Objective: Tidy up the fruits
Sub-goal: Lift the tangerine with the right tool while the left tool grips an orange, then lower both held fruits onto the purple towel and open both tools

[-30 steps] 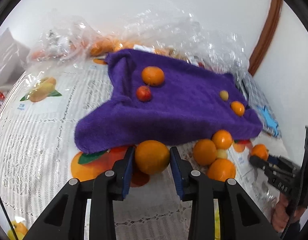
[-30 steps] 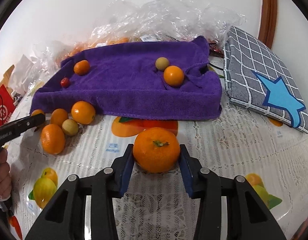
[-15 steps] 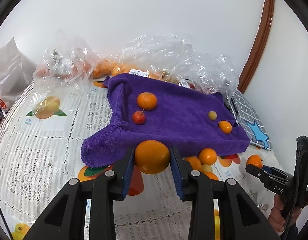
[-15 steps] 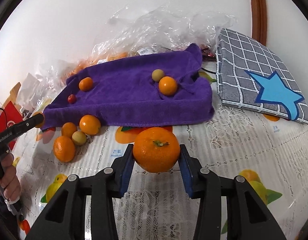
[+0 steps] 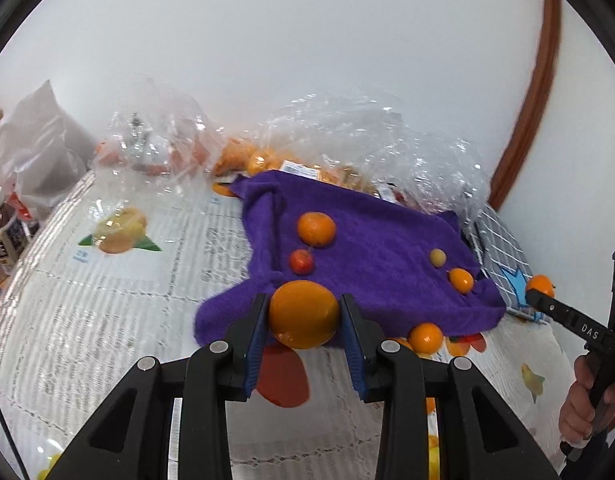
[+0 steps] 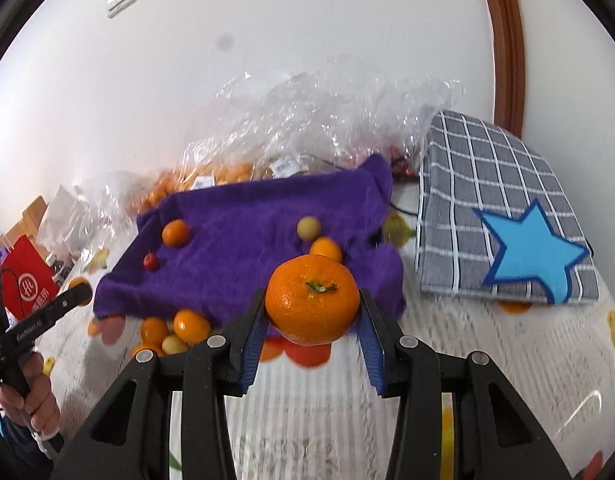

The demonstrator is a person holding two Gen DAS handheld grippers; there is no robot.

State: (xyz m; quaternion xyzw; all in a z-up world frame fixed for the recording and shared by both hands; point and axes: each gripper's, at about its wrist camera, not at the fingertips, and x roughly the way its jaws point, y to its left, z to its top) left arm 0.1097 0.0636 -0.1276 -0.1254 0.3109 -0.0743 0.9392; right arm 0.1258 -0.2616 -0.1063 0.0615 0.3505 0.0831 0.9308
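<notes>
While clamped, left gripper (image 5: 303, 316) pinching orange (image 5: 303, 314), right gripper (image 6: 312, 306) — tangerine (image 6: 312, 305)

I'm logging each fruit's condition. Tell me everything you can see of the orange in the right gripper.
The orange is round, slightly flattened, bright and glossy with pebbled skin and a small green stem calyx facing the camera. It looks whole and unbruised. The right gripper clamps it between blue pads at its sides, in front of the purple towel; nothing else visibly touches it.
</notes>
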